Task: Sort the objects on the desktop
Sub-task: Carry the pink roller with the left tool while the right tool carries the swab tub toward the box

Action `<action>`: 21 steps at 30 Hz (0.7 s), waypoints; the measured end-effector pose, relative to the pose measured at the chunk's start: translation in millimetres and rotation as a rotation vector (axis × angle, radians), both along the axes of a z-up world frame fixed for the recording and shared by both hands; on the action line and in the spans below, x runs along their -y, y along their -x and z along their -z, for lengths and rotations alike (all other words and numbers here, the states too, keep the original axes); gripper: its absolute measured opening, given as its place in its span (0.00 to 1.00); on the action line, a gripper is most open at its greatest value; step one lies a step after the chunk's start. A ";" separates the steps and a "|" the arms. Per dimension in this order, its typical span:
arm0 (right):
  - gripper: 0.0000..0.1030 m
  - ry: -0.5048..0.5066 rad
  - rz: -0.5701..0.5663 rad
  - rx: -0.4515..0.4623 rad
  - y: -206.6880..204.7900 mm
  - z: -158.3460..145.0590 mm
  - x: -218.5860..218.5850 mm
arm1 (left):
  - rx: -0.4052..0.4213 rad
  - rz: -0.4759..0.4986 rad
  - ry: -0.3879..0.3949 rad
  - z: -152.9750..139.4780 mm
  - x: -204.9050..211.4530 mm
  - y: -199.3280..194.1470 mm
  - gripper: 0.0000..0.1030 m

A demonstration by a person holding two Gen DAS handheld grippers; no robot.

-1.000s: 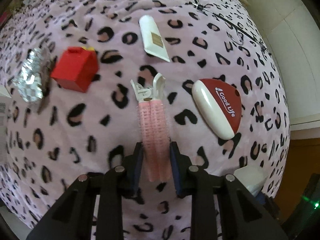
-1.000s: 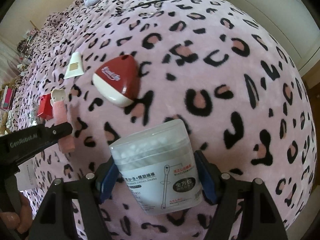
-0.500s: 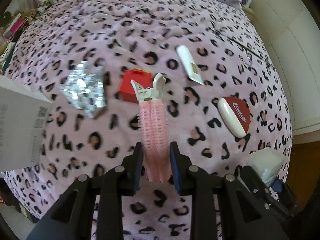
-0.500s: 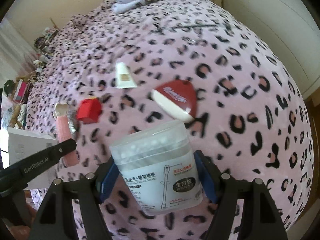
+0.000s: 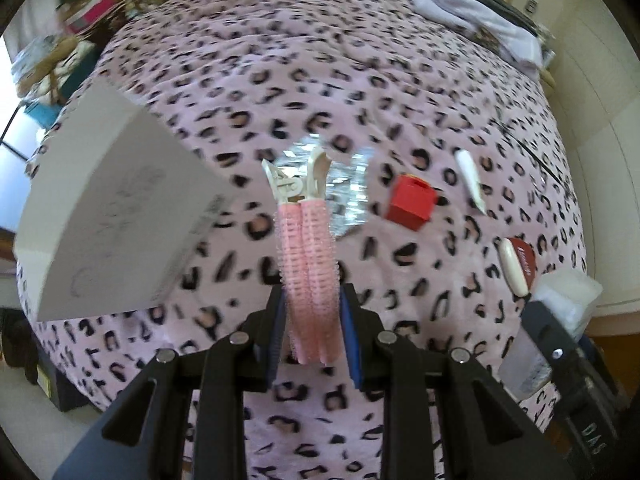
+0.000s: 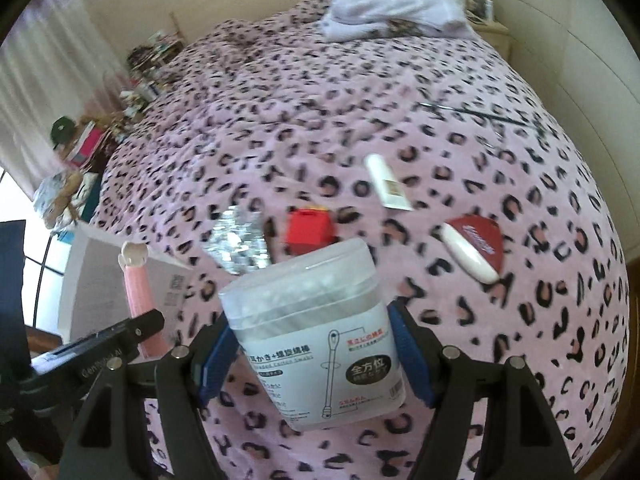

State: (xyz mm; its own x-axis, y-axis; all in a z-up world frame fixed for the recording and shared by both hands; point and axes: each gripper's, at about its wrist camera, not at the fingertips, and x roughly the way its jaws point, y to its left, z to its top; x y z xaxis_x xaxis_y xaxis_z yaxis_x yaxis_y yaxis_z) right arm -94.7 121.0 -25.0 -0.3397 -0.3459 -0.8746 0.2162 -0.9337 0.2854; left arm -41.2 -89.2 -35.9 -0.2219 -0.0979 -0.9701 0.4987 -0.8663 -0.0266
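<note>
My left gripper [image 5: 313,312] is shut on a pink hair-roller clip [image 5: 306,256] and holds it in the air above the leopard-print blanket [image 5: 360,80]. The clip also shows at the left of the right wrist view [image 6: 138,292]. My right gripper [image 6: 316,344] is shut on a clear cotton-swab box [image 6: 316,332], lifted off the blanket. A white cardboard box [image 5: 104,220] stands at the left, close to the clip. On the blanket lie a crumpled foil pack [image 6: 236,244], a red block [image 6: 310,232], a white tube [image 6: 386,188] and a red-and-white case [image 6: 476,248].
Folded clothes [image 6: 396,16] lie at the bed's far end. Cluttered shelves and bags [image 6: 80,140] stand to the left of the bed. A thin dark wire [image 6: 480,114] lies on the blanket at the right. A cream wall [image 6: 580,60] runs along the right.
Both grippers have risen and pulled back with their loads. The left one has swung left, so the white box now fills its left side.
</note>
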 end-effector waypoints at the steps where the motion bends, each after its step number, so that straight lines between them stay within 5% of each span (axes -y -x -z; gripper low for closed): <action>1: 0.71 0.001 -0.011 -0.003 -1.5 -3.3 8.0 | -0.001 -0.011 0.002 -2.1 7.4 -4.5 0.26; 21: 0.71 0.031 -0.218 -0.057 -30.7 -60.3 159.2 | -0.081 -0.199 0.051 -78.0 133.8 -76.9 0.26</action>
